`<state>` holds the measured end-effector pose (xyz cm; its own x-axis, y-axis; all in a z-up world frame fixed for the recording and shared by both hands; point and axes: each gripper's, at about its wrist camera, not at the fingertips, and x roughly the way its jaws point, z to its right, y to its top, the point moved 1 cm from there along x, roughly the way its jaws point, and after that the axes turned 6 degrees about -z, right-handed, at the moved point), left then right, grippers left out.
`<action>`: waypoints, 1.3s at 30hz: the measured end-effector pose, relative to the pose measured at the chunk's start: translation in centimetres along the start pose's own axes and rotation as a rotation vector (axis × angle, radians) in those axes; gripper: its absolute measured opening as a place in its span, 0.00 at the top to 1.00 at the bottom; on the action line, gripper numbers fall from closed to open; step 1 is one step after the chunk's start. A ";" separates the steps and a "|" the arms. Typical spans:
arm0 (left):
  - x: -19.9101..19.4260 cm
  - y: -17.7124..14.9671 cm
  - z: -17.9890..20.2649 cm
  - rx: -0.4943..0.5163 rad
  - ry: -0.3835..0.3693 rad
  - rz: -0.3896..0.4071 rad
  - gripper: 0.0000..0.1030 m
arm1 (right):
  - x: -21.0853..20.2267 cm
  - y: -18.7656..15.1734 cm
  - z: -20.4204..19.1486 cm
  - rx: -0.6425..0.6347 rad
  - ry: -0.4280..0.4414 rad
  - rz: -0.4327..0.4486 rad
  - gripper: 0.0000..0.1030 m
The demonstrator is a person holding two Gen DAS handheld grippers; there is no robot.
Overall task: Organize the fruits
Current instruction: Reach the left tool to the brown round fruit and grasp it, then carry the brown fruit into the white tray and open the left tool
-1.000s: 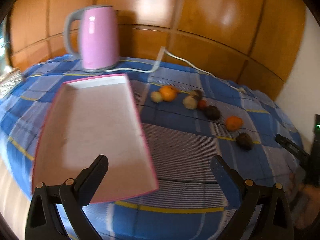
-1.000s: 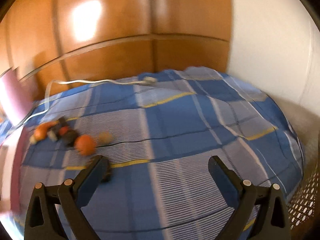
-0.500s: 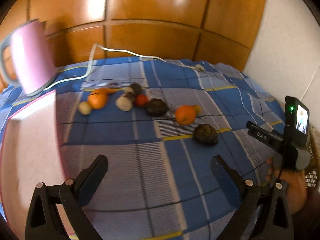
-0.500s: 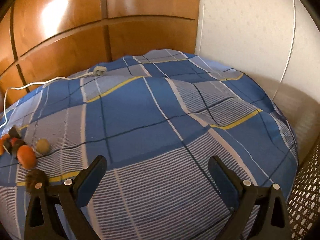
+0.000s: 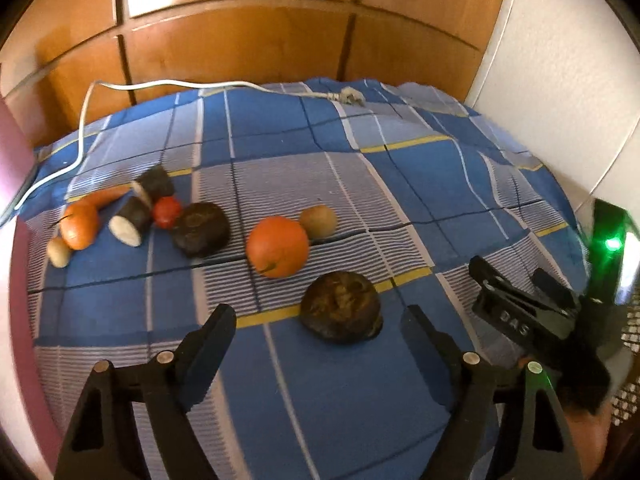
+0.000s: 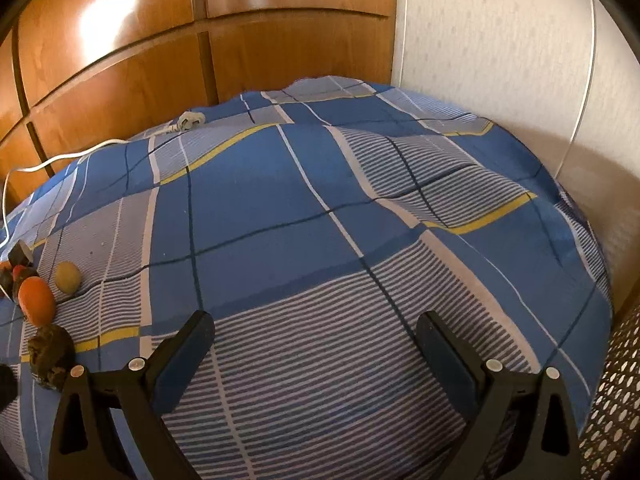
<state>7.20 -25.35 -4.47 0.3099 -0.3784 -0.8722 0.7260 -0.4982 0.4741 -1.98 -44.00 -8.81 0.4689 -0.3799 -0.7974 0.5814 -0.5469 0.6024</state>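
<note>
My left gripper (image 5: 320,322) is open, its jaws standing either side of a dark brown wrinkled fruit (image 5: 340,306) on the blue checked cloth (image 5: 360,184). Behind it lie an orange (image 5: 278,252), a small tan fruit (image 5: 318,221), another dark fruit (image 5: 201,229), a red tomato (image 5: 166,212), cut dark pieces (image 5: 132,224), a second orange (image 5: 79,226) and a carrot (image 5: 106,197). My right gripper (image 6: 316,340) is open and empty over bare cloth; the dark fruit (image 6: 50,356), orange (image 6: 37,302) and tan fruit (image 6: 68,277) sit at its far left.
The pink tray's edge (image 5: 20,320) runs along the left. A white cable (image 5: 160,87) with a plug (image 5: 350,96) lies at the back by wooden panels. The right gripper's body (image 5: 532,320) shows at the right. A perforated basket (image 6: 616,400) stands at the table's right edge.
My left gripper swung right, away from the tray and kettle, and came close over the dark brown fruit. My right gripper's view turned right, pushing the fruits to its left edge.
</note>
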 end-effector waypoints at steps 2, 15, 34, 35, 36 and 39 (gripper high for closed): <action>1.1 0.2 0.2 -0.001 0.011 -0.022 0.19 | 0.0 -0.1 0.0 0.002 0.003 0.003 0.00; -1.1 -1.5 -0.9 -0.027 -0.070 0.032 0.51 | 0.0 -0.2 0.1 0.003 0.015 0.016 0.00; -11.8 -6.1 -25.0 -0.501 0.177 0.184 0.51 | 0.2 -0.3 0.0 -0.017 -0.009 0.003 0.00; -11.5 -6.5 -26.4 -0.530 0.190 0.176 0.51 | 0.2 -0.3 0.0 -0.018 -0.011 0.002 0.00; -11.3 -6.8 -27.3 -0.547 0.200 0.168 0.51 | 0.2 -0.3 0.0 -0.020 -0.012 0.002 0.00; -10.5 -7.6 -29.8 -0.597 0.224 0.144 0.51 | 0.3 -0.3 -0.1 -0.022 -0.017 0.000 0.00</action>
<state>16.70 5.71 -2.52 0.5032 -0.2052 -0.8394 0.8637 0.0887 0.4961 -1.96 -43.86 -9.19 0.4578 -0.3924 -0.7978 0.5959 -0.5305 0.6029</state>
